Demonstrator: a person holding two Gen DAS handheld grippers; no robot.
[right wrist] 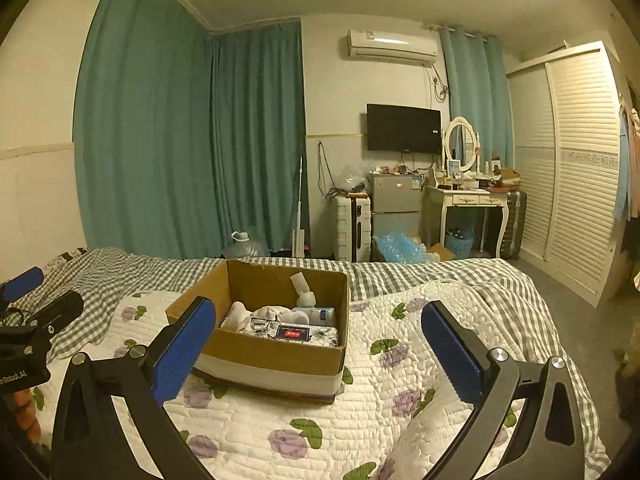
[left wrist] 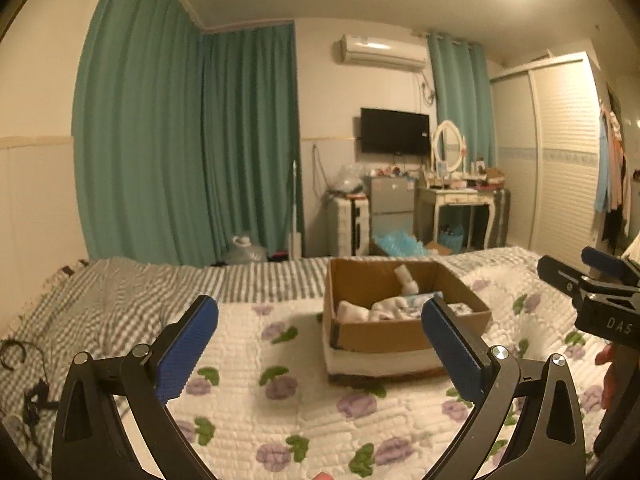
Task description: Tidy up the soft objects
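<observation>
Both tools hang wide and empty above the quilt point(right wrist: 380, 400), left tool point(left wrist: 320, 344) and right tool point(right wrist: 316, 340) aimed at the box point(right wrist: 280, 354), probably lining up to reach in. The soft things, white cloth point(right wrist: 264, 314) among packets and a bottle point(right wrist: 304, 292), lie inside it on the bed. Nothing blocks the way; a hanger point(left wrist: 12, 354) lies well off left.

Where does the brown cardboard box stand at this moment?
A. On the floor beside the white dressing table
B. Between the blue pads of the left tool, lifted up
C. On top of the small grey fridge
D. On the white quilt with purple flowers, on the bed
D: the open brown cardboard box rests on the white quilt with purple flowers, and both tools are open and hold nothing.
</observation>
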